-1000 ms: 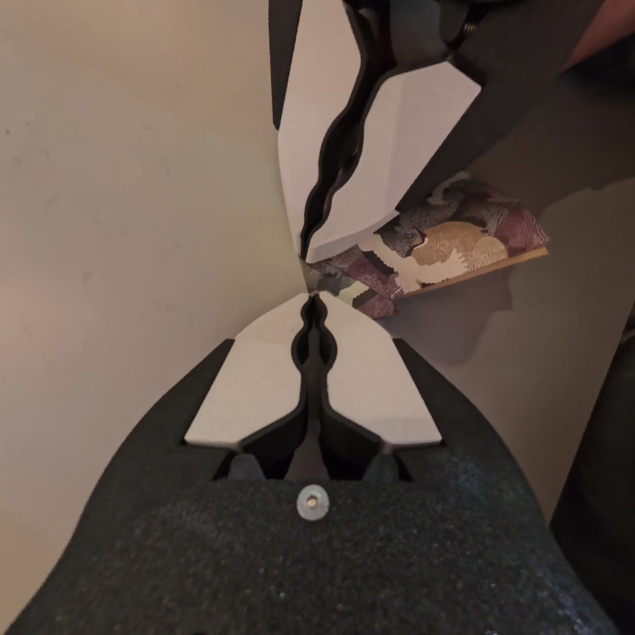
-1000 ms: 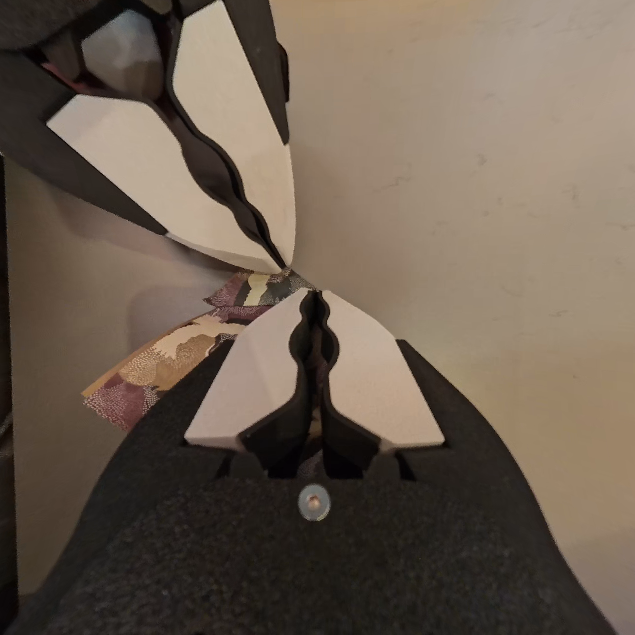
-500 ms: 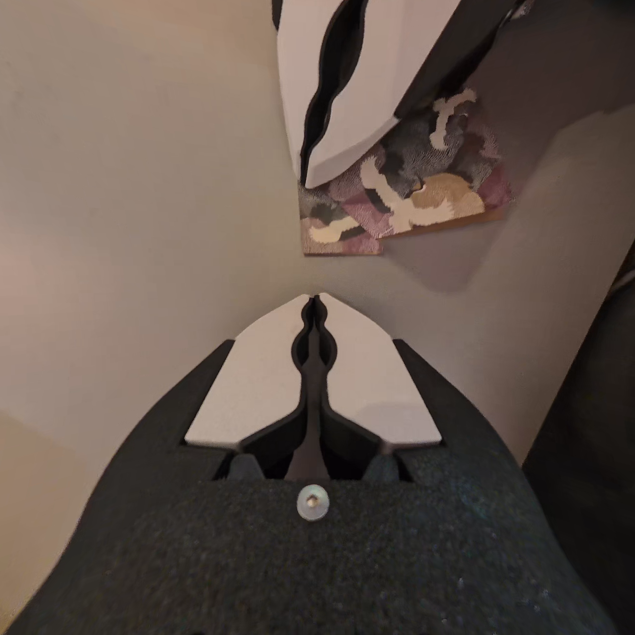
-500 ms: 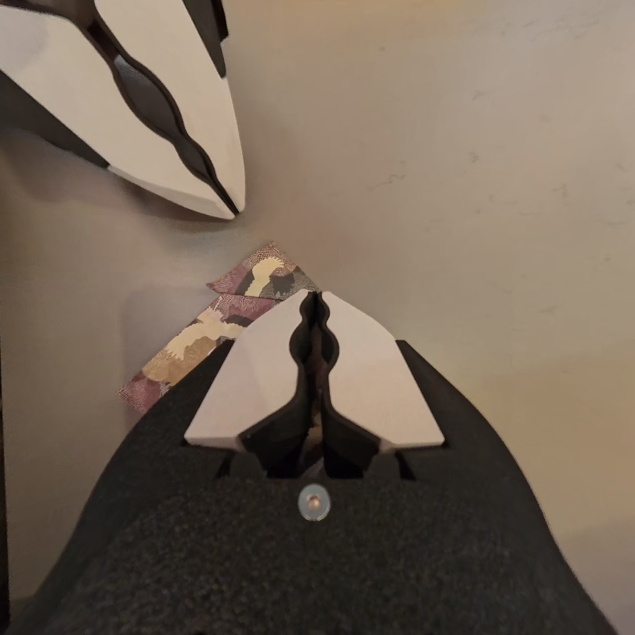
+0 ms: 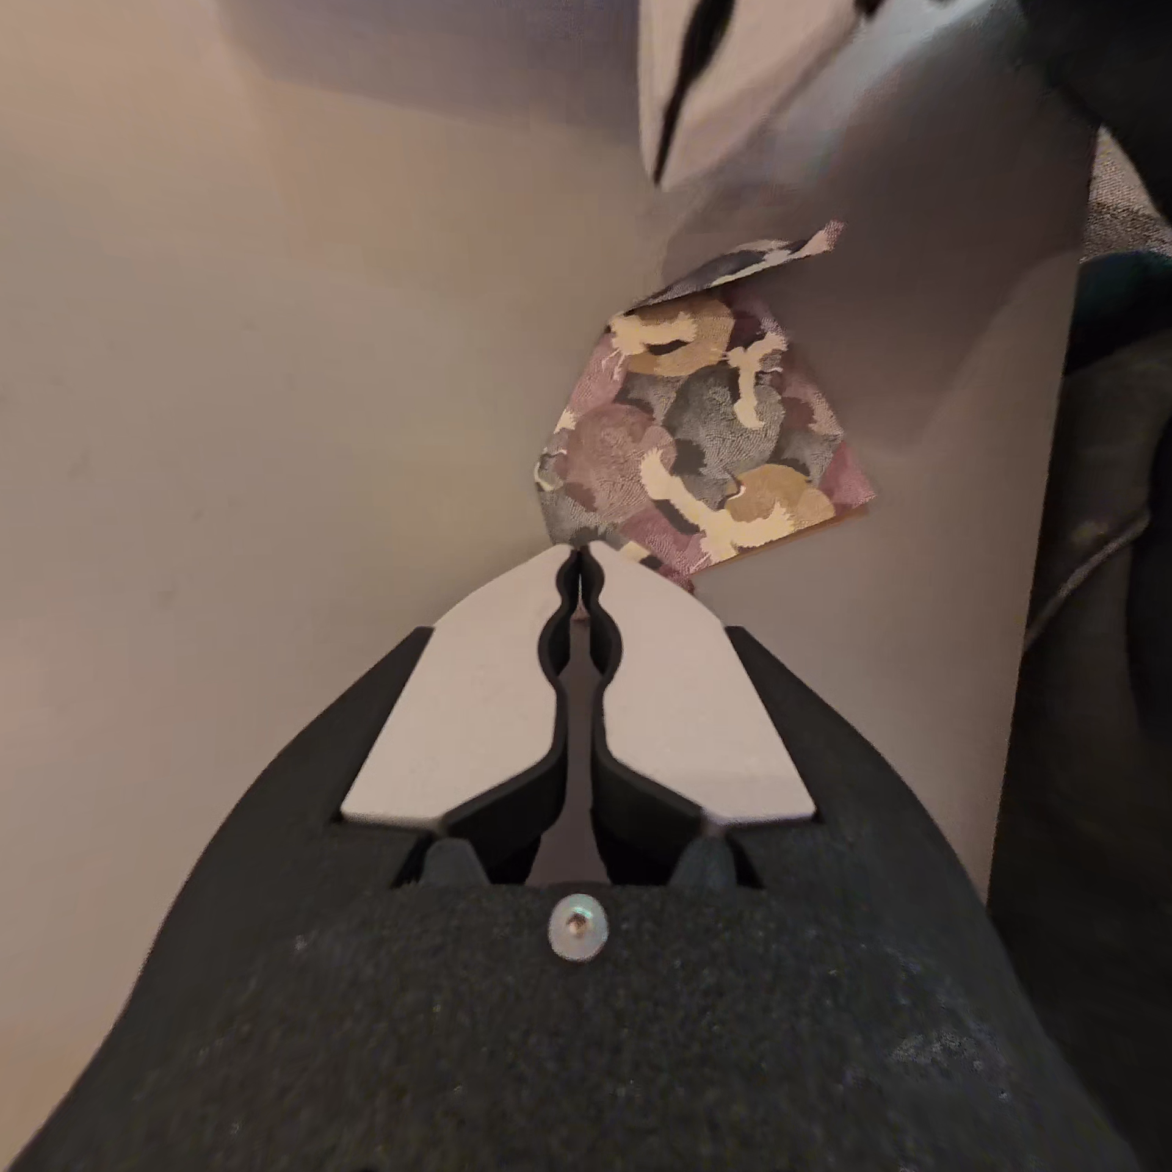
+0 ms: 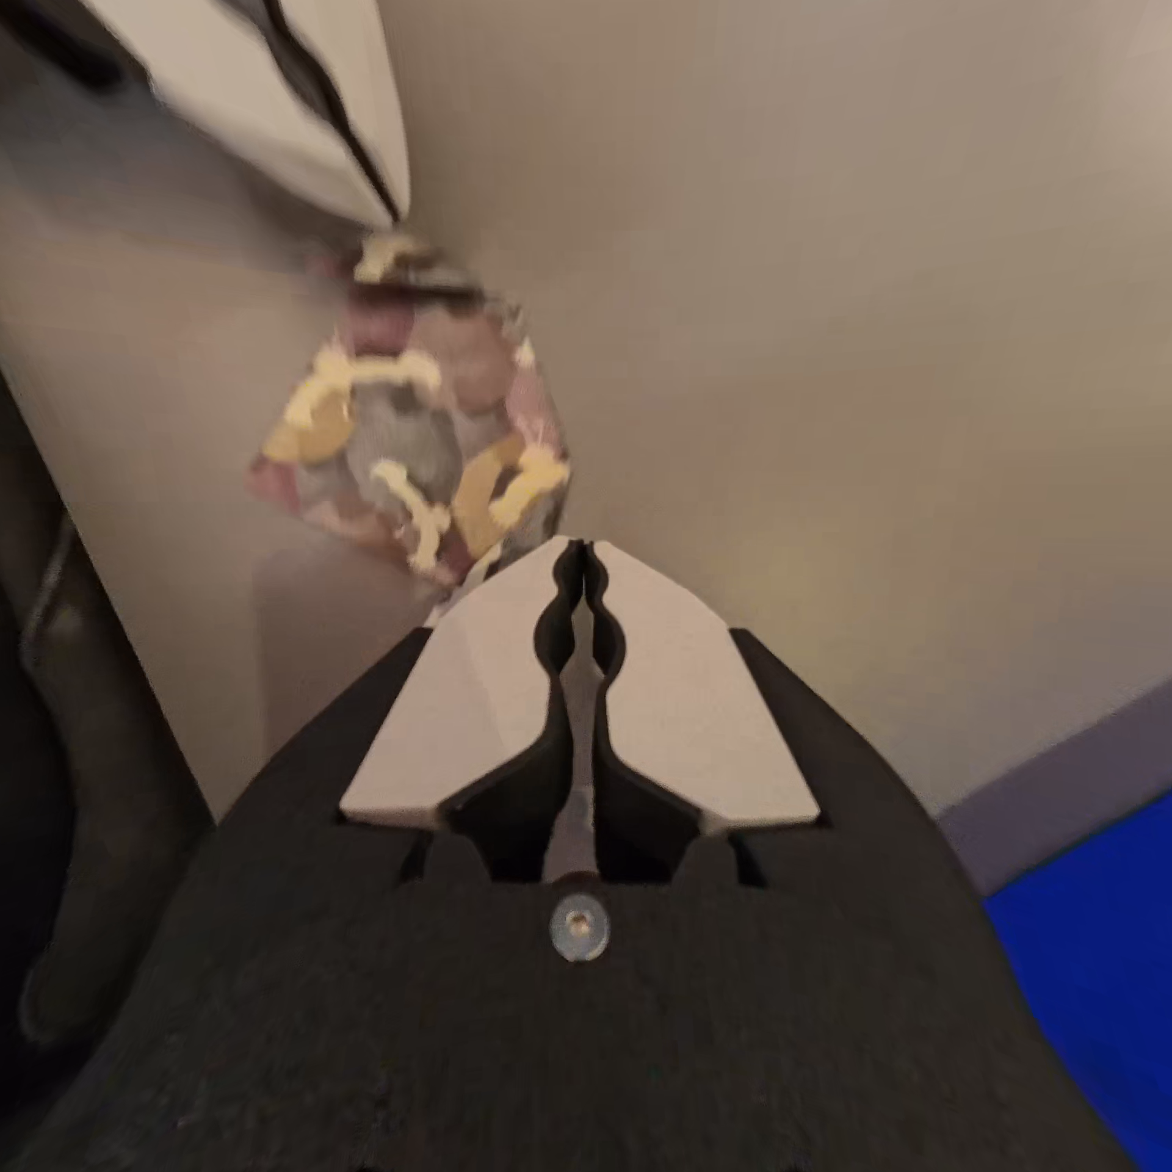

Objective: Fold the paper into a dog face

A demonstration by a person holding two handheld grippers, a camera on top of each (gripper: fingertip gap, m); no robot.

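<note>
The folded patterned paper [image 5: 697,444], purple, grey and tan, lies on the beige table [image 5: 253,444], with a small flap standing up at its far edge. My left gripper [image 5: 580,553] is shut, its tip at the paper's near left corner. My right gripper [image 6: 582,543] is shut, its tip beside the paper's [image 6: 412,444] near right edge. I cannot tell whether either tip touches the paper. Each gripper shows blurred at the top of the other's view, the right [image 5: 672,114] and the left [image 6: 368,158], just beyond the paper's far edge.
Dark fabric [image 5: 1110,602] borders the table on the right of the left wrist view and on the left of the right wrist view [image 6: 57,761]. A blue surface [image 6: 1091,951] lies past the table's edge at the lower right. The left gripper's tips are roughly 12 cm from the right gripper's.
The right gripper has let go of the paper and drawn back. The paper has turned and now shows a broad patterned face. Both views have shifted, and the right wrist view is blurred.
</note>
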